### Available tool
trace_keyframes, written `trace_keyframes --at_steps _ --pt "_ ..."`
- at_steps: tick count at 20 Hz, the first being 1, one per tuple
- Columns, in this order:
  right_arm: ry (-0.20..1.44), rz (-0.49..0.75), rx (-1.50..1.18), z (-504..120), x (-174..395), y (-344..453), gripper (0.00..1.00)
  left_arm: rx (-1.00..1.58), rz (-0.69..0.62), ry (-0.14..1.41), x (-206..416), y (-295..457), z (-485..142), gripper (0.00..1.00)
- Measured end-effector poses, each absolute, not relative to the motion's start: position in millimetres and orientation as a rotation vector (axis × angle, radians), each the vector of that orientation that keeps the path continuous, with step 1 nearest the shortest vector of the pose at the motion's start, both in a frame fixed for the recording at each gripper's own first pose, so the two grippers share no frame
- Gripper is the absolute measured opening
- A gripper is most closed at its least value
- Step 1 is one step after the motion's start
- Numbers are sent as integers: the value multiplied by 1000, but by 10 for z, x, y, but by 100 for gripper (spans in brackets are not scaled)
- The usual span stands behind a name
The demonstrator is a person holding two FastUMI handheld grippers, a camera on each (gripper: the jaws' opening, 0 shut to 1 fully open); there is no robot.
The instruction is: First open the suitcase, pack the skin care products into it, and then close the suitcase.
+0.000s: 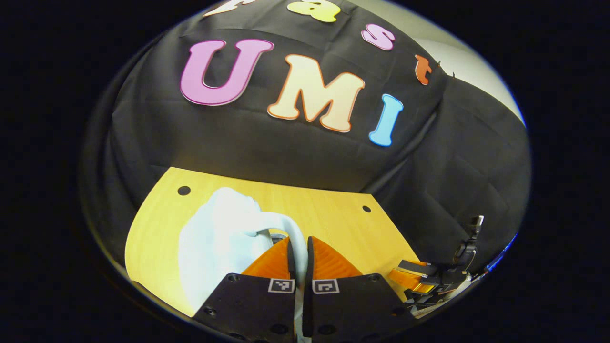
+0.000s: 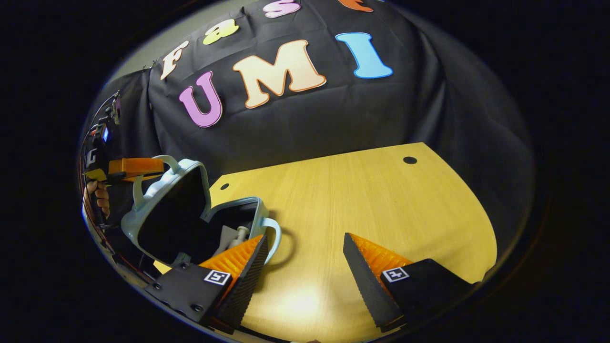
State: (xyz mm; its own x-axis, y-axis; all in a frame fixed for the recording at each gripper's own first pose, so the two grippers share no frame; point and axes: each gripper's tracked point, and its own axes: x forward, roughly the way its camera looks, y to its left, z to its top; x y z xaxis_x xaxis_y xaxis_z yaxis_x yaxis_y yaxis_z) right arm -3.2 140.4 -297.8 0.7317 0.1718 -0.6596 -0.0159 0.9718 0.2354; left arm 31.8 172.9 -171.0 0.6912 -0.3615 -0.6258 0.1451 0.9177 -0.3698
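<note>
Your left tongs (image 1: 299,252) pinch the suitcase lid's handle (image 1: 290,228) | your right tongs (image 2: 305,259) gape over bare bench (image 2: 371,200) | suitcase (image 2: 190,214) open near bench's left edge, bottles (image 2: 236,238) inside.

pale blue suitcase (image 2: 164,200) with black lining, yellow wood-grain table (image 2: 371,200)

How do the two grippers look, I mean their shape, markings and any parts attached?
The left gripper and the right gripper each have two wedge-shaped fingers with ribbed faces on dark blocky mounts. Each mount carries a small square black-and-white marker and round screw holes. In the right gripper view, the left gripper's body has a dark frame with cables and a small lit blue spot; a hand grips it.
</note>
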Motion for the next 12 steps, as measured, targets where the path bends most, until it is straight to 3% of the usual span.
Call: trace_keyframes --at_steps 12 --pt "756 24 177 -2926 -290 762 99 -180 -306 983 105 728 -2986 0"
